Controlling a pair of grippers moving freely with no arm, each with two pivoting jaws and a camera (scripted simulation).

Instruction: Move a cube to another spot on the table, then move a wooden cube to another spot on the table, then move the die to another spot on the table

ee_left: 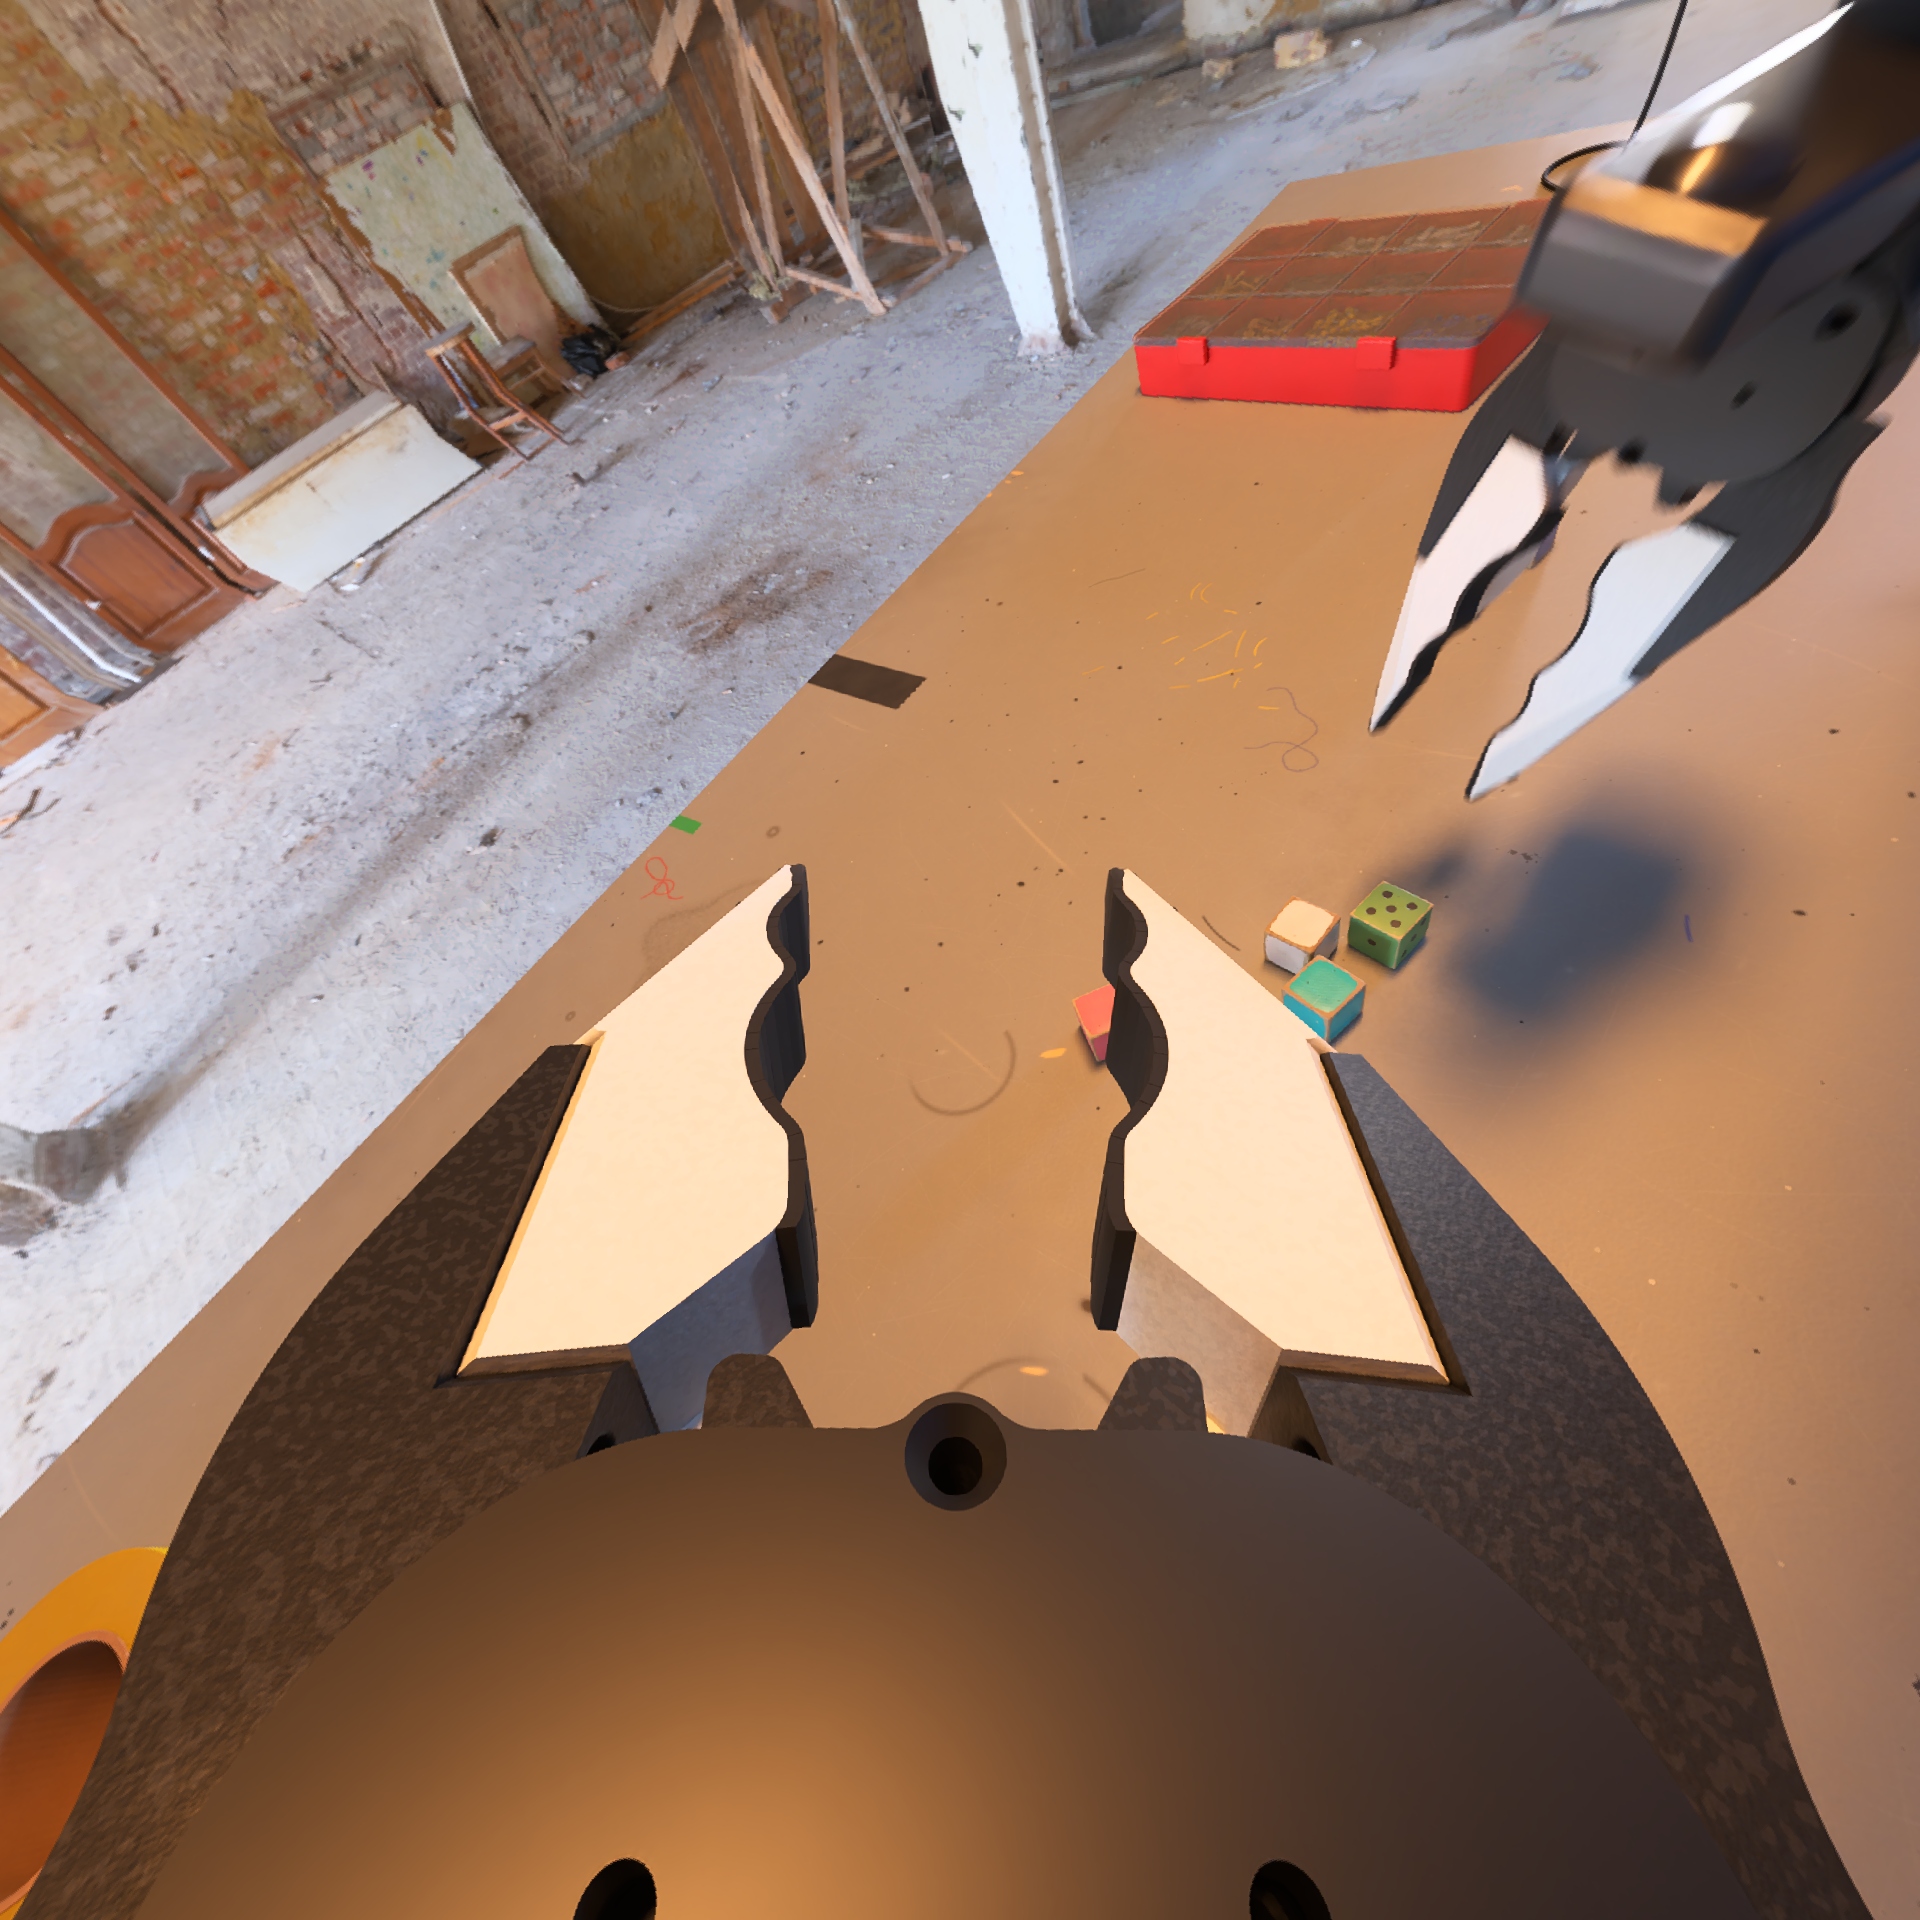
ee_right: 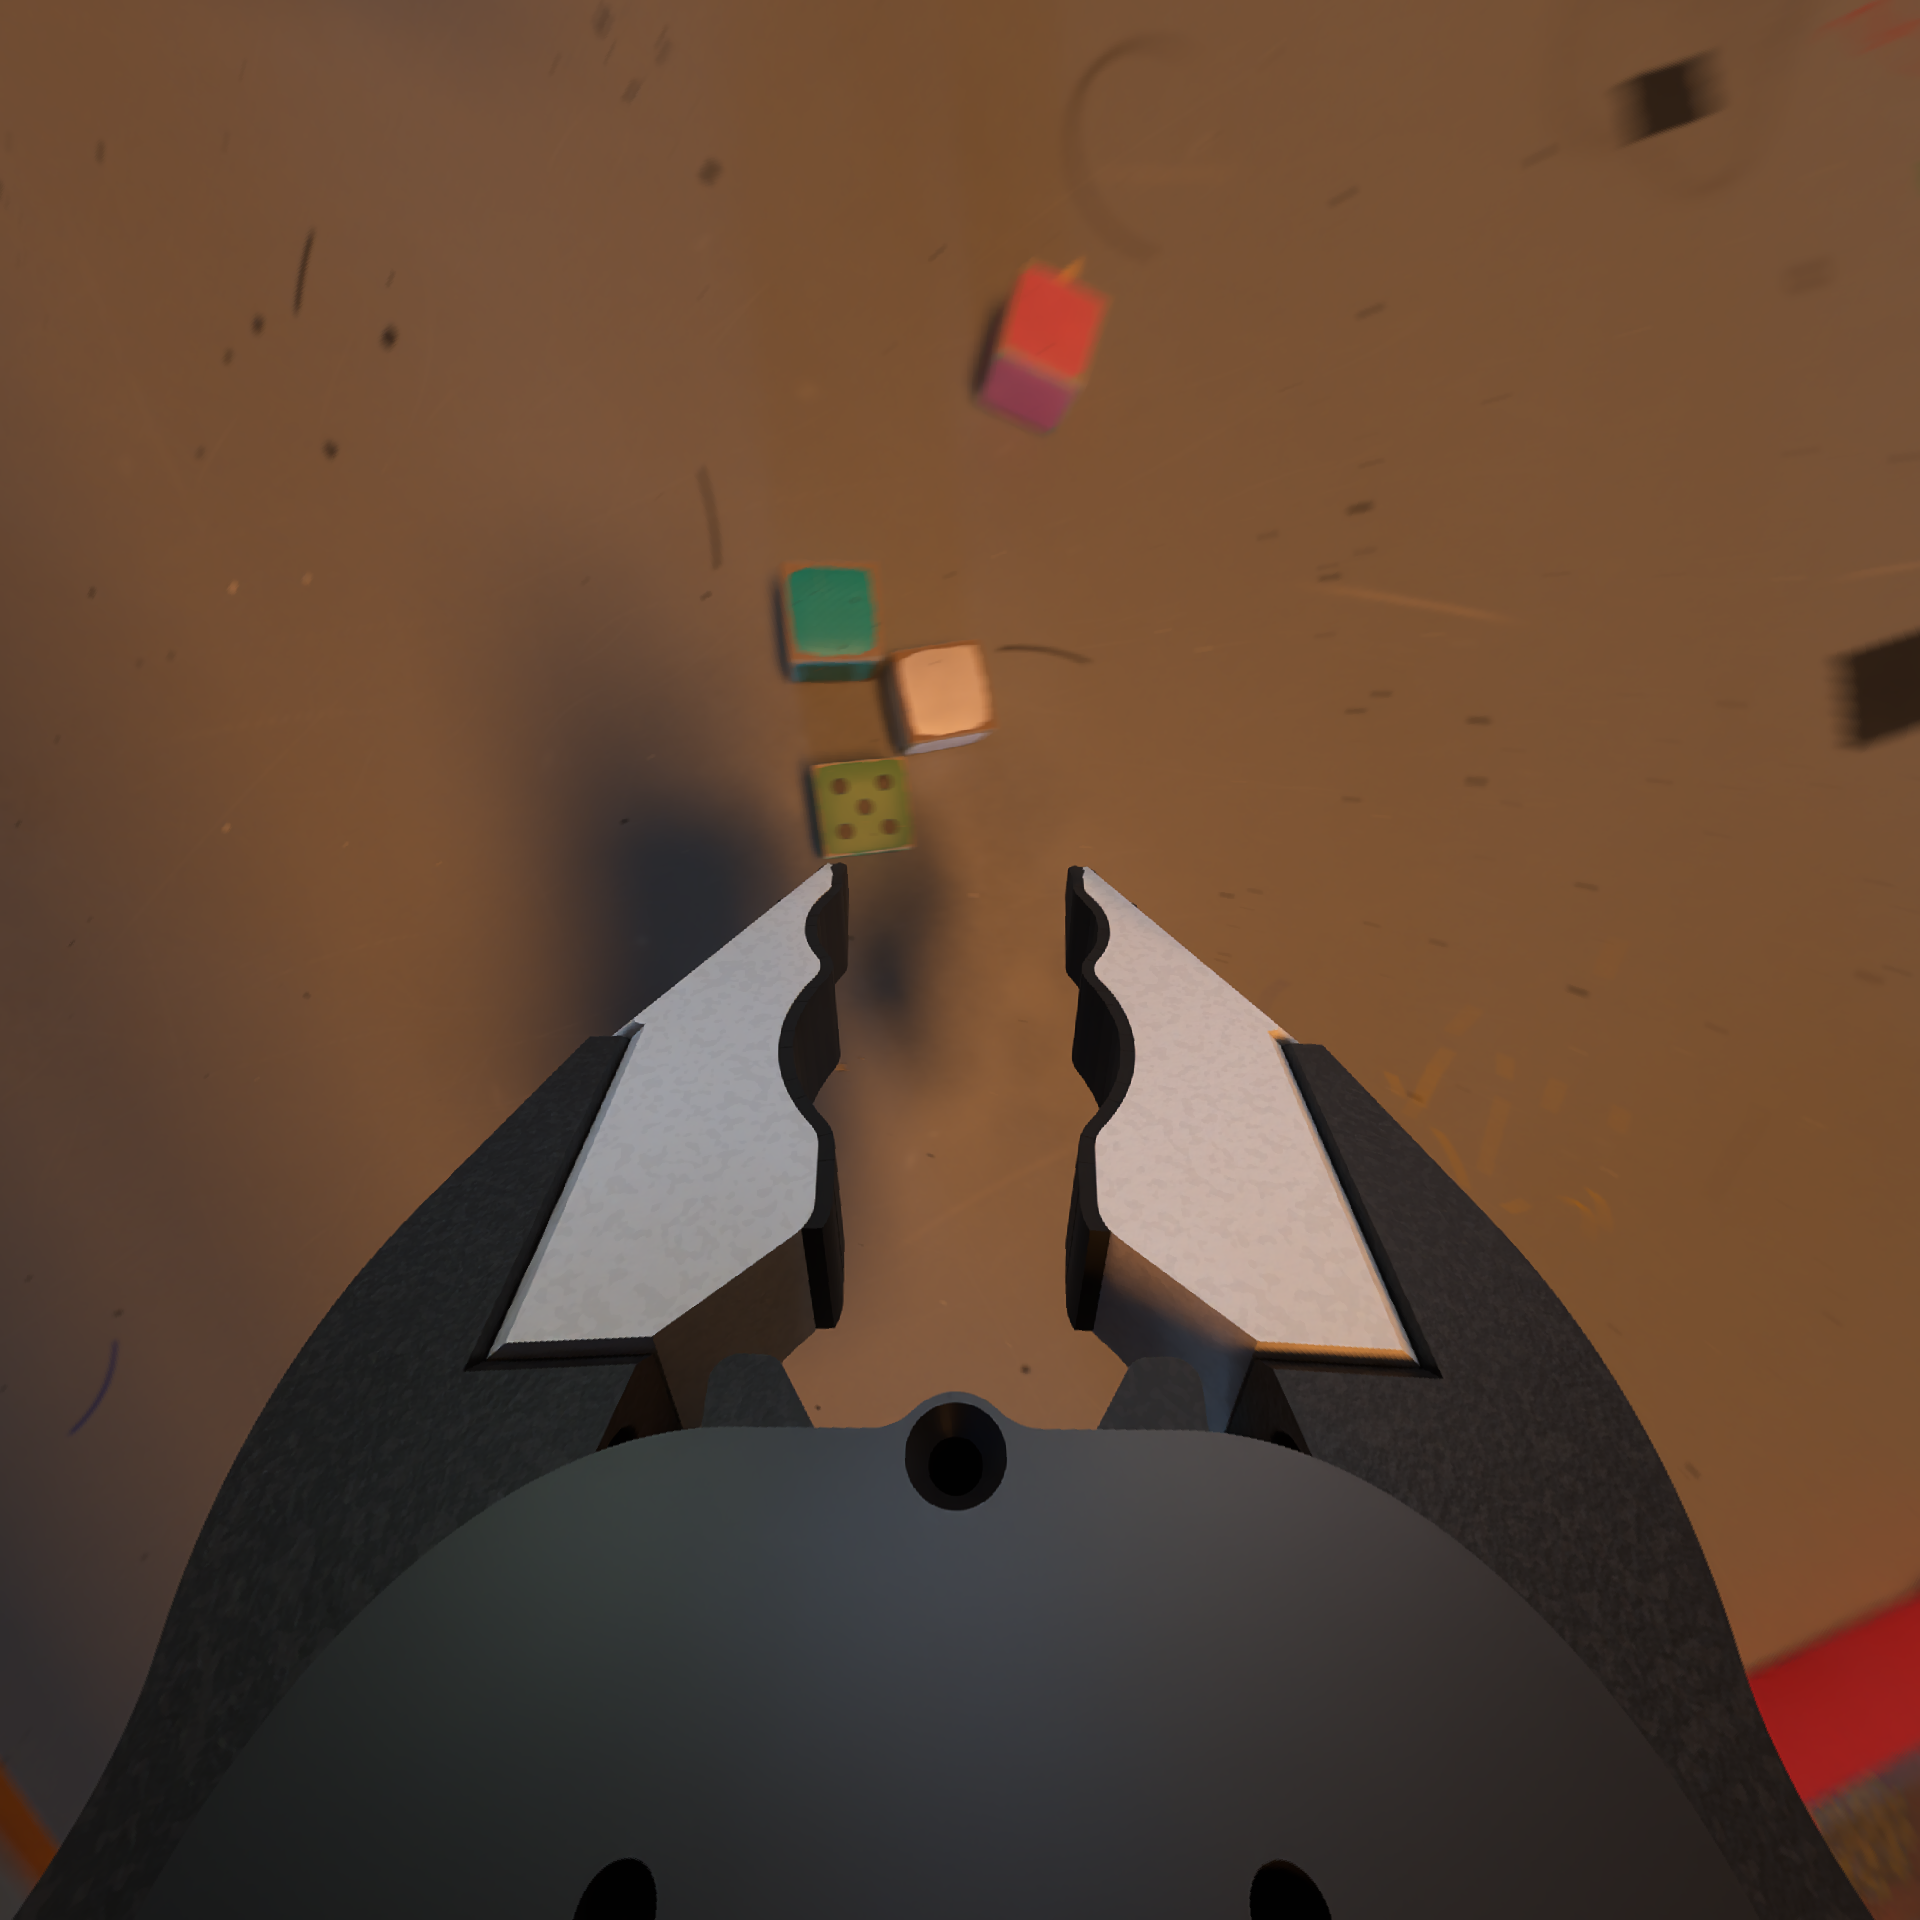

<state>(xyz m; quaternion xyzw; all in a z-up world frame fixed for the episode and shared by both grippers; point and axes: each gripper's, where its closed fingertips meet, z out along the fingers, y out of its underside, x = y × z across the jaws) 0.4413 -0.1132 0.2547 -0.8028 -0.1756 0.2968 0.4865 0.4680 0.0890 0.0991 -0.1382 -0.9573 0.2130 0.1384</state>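
Observation:
A green die (ee_left: 1389, 923) (ee_right: 861, 807) with dark pips sits on the brown table (ee_left: 1039, 748). Beside it are a pale wooden cube (ee_left: 1300, 932) (ee_right: 937, 696) and a teal cube (ee_left: 1323, 996) (ee_right: 828, 622). A red and magenta cube (ee_left: 1093, 1020) (ee_right: 1042, 346) lies apart, partly hidden behind my left gripper's right finger. My left gripper (ee_left: 956, 878) is open and empty, low over the table, left of the cubes. My right gripper (ee_right: 956, 873) (ee_left: 1423, 764) is open and empty, hovering above the table just short of the die.
A red compartment box (ee_left: 1320, 353) stands at the far end of the table; its corner shows in the right wrist view (ee_right: 1860, 1704). A yellow ring-shaped object (ee_left: 52, 1704) lies at the near left. The table's left edge (ee_left: 727, 790) drops to a concrete floor. Black tape patches (ee_left: 865, 681) mark the table.

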